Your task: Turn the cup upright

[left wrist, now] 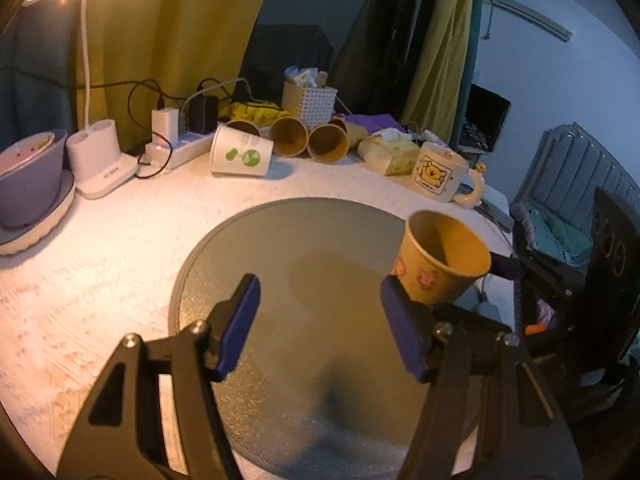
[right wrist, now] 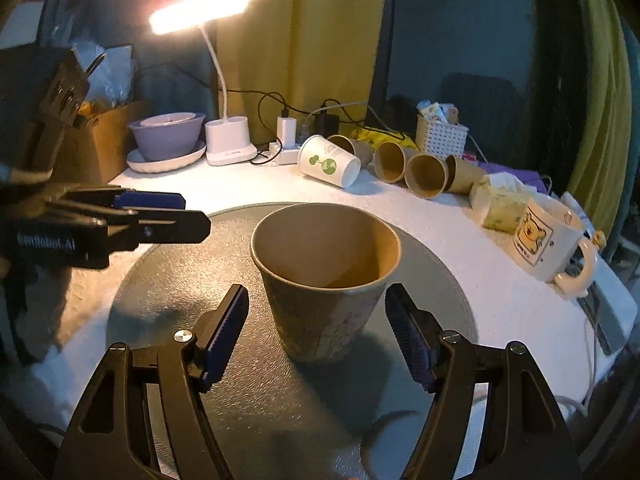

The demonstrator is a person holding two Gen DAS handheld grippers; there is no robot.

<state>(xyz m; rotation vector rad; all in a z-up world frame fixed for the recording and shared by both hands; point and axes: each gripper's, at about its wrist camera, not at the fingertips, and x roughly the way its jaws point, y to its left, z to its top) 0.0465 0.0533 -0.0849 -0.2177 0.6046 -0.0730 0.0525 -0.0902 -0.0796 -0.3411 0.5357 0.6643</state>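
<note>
A brown paper cup (right wrist: 326, 280) with pink prints stands upright, mouth up, on the grey round mat (right wrist: 180, 300). My right gripper (right wrist: 316, 320) is open, its blue pads on either side of the cup, not touching it. In the left wrist view the cup (left wrist: 440, 260) sits at the mat's (left wrist: 300, 260) right edge, just beyond the right pad. My left gripper (left wrist: 320, 308) is open and empty above the mat; it also shows in the right wrist view (right wrist: 160, 212), left of the cup.
At the table's back lie a white cup with green print (left wrist: 242, 152) and several brown cups (left wrist: 308, 138) on their sides. A bear mug (left wrist: 444, 176), tissue pack (left wrist: 390, 154), white basket (left wrist: 310, 100), power strip (left wrist: 176, 148), lamp base (left wrist: 100, 160) and purple bowl (left wrist: 28, 176) stand around.
</note>
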